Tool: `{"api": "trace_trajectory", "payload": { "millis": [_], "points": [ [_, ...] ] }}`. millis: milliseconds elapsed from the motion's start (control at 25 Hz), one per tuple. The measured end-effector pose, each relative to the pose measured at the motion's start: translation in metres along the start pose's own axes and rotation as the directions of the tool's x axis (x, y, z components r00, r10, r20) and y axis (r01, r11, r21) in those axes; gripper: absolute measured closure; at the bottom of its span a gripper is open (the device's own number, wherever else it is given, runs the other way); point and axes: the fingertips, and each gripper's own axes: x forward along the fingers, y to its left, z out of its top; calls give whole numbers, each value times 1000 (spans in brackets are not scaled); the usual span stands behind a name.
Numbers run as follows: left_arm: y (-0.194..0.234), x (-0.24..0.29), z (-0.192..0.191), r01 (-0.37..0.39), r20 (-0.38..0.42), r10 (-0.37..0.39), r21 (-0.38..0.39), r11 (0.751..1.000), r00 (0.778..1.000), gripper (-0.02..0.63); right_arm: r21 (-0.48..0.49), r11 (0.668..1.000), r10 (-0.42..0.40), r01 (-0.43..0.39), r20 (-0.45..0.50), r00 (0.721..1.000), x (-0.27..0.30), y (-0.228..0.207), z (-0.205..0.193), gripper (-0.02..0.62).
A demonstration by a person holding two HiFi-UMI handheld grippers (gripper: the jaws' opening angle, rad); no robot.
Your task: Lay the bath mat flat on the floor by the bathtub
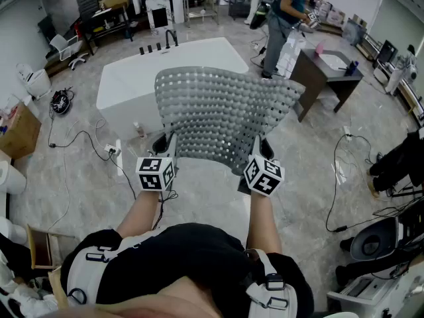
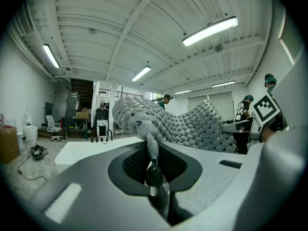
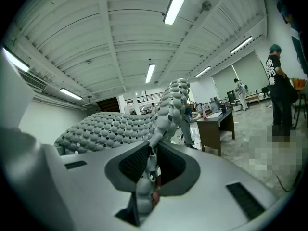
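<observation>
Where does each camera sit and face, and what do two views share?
Head view: on the head, facing steeply down at the bath mat and bathtub; forearms, left gripper, right gripper show.
Left gripper view: on that gripper, facing along its jaws, shut on the mat, towards the ceiling.
Right gripper view: likewise, its jaws shut on the mat.
Shared: head and left gripper views show the bathtub.
</observation>
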Motion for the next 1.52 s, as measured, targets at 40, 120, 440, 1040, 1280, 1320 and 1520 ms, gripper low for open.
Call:
{"api": "trace_trajectory", "payload": {
  "millis": [40,120,440,1040,1280,1320,1520],
  "points": [
    [-1,-1,-1,5,2,-5,2,1000,1000,563,7,1000,1,-1,0,1000,0,0,-1,540],
    [-2,-2,-2,15,4,-15,8,1000,1000,563,16,1000,3,-3,1,1000,-1,1,-4,540],
    [4,-12,-5,28,-1,-28,0,1000,1000,563,29,1000,5,-5,1,1000,-9,12,-7,540],
    [44,-29,-23,86,-4,-86,-13,996,996,563,47,998,-35,34,1,999,-19,55,-31,540],
    [53,-22,-37,119,-30,-119,-8,993,992,563,63,996,-56,56,2,998,-14,58,-44,538],
    [53,-19,-39,122,-32,-122,-6,993,992,563,66,996,-60,59,4,998,-11,56,-45,540],
    [51,6,-38,121,-28,-120,6,993,992,563,74,996,-57,57,9,998,13,41,-42,538]
  ]
}}
